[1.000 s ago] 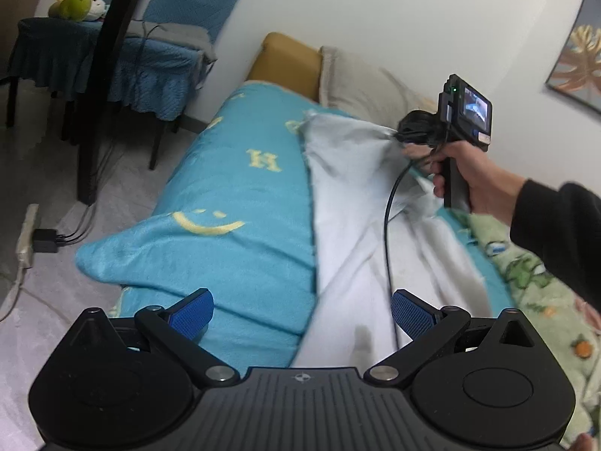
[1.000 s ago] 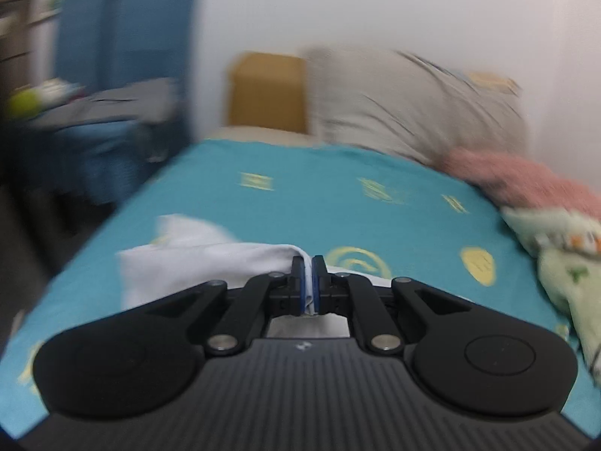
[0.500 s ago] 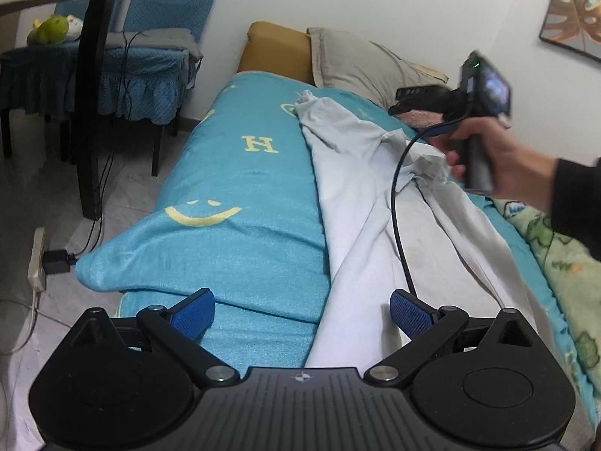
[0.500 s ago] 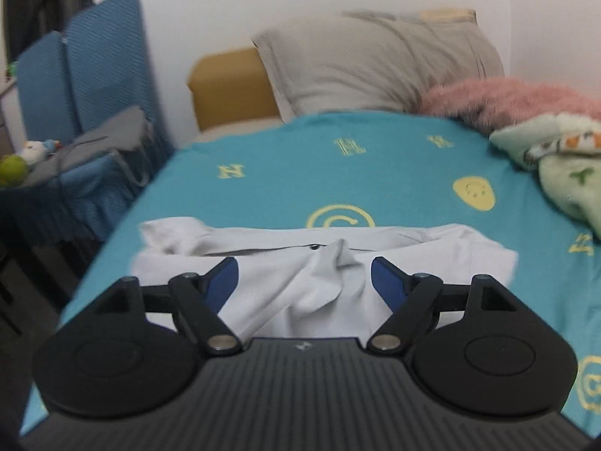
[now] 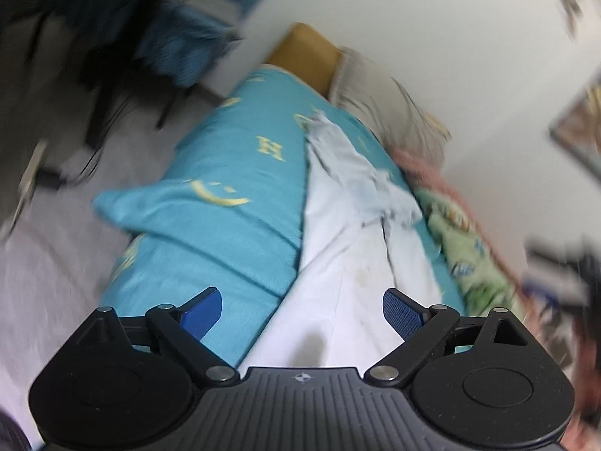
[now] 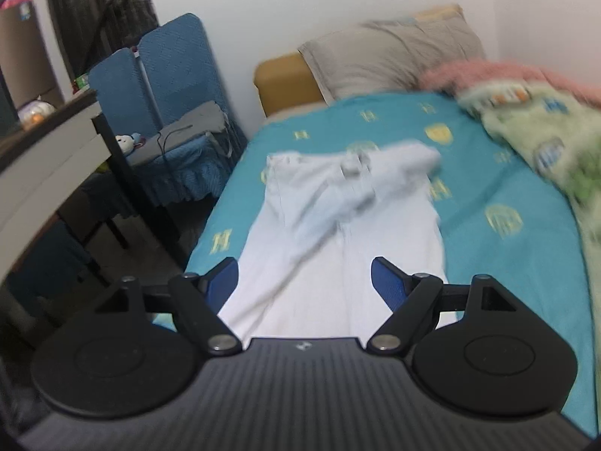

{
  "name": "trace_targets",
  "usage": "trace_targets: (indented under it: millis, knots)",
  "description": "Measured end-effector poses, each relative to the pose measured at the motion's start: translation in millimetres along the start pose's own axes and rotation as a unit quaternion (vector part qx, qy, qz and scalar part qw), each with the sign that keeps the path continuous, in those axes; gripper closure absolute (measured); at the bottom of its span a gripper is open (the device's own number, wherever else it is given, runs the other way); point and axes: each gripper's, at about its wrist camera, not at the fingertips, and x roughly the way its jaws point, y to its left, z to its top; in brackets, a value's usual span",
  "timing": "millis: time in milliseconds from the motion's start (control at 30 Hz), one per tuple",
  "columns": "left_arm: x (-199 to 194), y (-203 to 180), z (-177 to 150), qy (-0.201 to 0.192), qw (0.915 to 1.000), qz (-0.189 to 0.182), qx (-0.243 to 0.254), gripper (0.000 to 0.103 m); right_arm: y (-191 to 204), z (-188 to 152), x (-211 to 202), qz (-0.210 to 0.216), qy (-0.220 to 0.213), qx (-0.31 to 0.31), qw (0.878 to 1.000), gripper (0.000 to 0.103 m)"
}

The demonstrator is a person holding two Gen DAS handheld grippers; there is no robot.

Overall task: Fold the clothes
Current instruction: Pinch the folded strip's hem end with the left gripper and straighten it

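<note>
Pale white trousers [image 6: 338, 221] lie lengthwise on the teal bed sheet [image 6: 499, 203], waistband toward the pillows, with a rumpled fold of cloth across the upper part. In the left wrist view the same trousers [image 5: 349, 233] run up the bed from between my fingers. My left gripper [image 5: 302, 314] is open above the near leg ends, holding nothing. My right gripper [image 6: 304, 278] is open too, above the trouser legs, with nothing between its blue pads. Both views are blurred by motion.
A grey pillow [image 6: 394, 56] and a mustard headboard [image 6: 285, 82] stand at the far end. A green patterned blanket [image 6: 544, 139] and a pink one [image 6: 496, 71] lie along the right. A blue-covered chair [image 6: 176, 112] and a desk [image 6: 49, 150] stand left of the bed.
My right gripper let go of the waistband, opened and drew back toward the foot of the bed. The trousers now lie flat. The left gripper stayed open and swung, blurring its view.
</note>
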Motion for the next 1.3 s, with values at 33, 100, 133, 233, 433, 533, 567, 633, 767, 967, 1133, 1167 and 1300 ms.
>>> trace_targets:
  millis: [33, 100, 133, 233, 433, 533, 567, 633, 767, 967, 1133, 1167, 1300]
  knots:
    - [-7.2, 3.0, 0.7, 0.001, 0.9998, -0.001, -0.018, 0.009, -4.2, -6.7, -11.5, 0.001, 0.009, 0.014, 1.000, 0.024]
    - [-16.6, 6.8, -0.3, 0.009, 0.9988, 0.005, -0.047, 0.010, -13.9, -17.8, -21.5, 0.007, 0.014, 0.036, 0.999, 0.024]
    - [-17.6, 7.8, -0.9, 0.019, 0.9983, 0.018, -0.052, 0.012, -18.7, -23.4, -26.6, 0.009, 0.016, 0.047, 0.999, 0.024]
    - [-10.6, 10.3, -5.4, 0.059, 0.9939, 0.077, -0.051, 0.022, -33.2, -40.1, -41.6, 0.018, 0.023, 0.080, 0.996, 0.024]
    - [0.4, 19.0, -13.9, 0.117, 0.9776, 0.166, -0.056, 0.039, -59.6, -68.5, -68.4, 0.033, 0.033, 0.139, 0.989, 0.024]
    - [-4.2, 15.8, -16.4, 0.123, 0.9790, 0.154, -0.053, 0.043, -66.7, -71.6, -73.2, 0.039, 0.030, 0.154, 0.987, 0.024]
    - [-5.0, 13.7, -17.4, 0.127, 0.9795, 0.148, -0.050, 0.044, -68.8, -72.2, -73.8, 0.041, 0.030, 0.159, 0.986, 0.024]
    - [-4.6, 5.4, -21.5, 0.137, 0.9794, 0.146, -0.029, 0.066, -73.1, -73.2, -73.7, 0.049, 0.034, 0.171, 0.984, 0.024]
    - [-8.3, -21.4, -31.3, 0.143, 0.9781, 0.148, 0.029, 0.101, -79.9, -76.2, -73.6, 0.059, 0.039, 0.190, 0.979, 0.024]
    - [-35.3, -99.8, -55.5, 0.092, 0.9703, 0.143, 0.172, 0.102, -95.1, -77.8, -72.9, 0.069, 0.041, 0.227, 0.971, 0.024]
    - [-51.8, -161.6, -77.1, 0.055, 0.9515, 0.131, 0.273, 0.102, -105.7, -76.7, -73.4, 0.069, 0.033, 0.249, 0.965, 0.023]
    - [-50.1, -170.9, -82.6, 0.054, 0.9505, 0.126, 0.279, 0.102, -106.6, -76.4, -73.9, 0.067, 0.031, 0.248, 0.966, 0.023]
    - [-39.3, -201.0, -103.5, 0.059, 0.9451, 0.109, 0.303, 0.102, -108.8, -75.6, -75.3, 0.056, 0.026, 0.235, 0.970, 0.023]
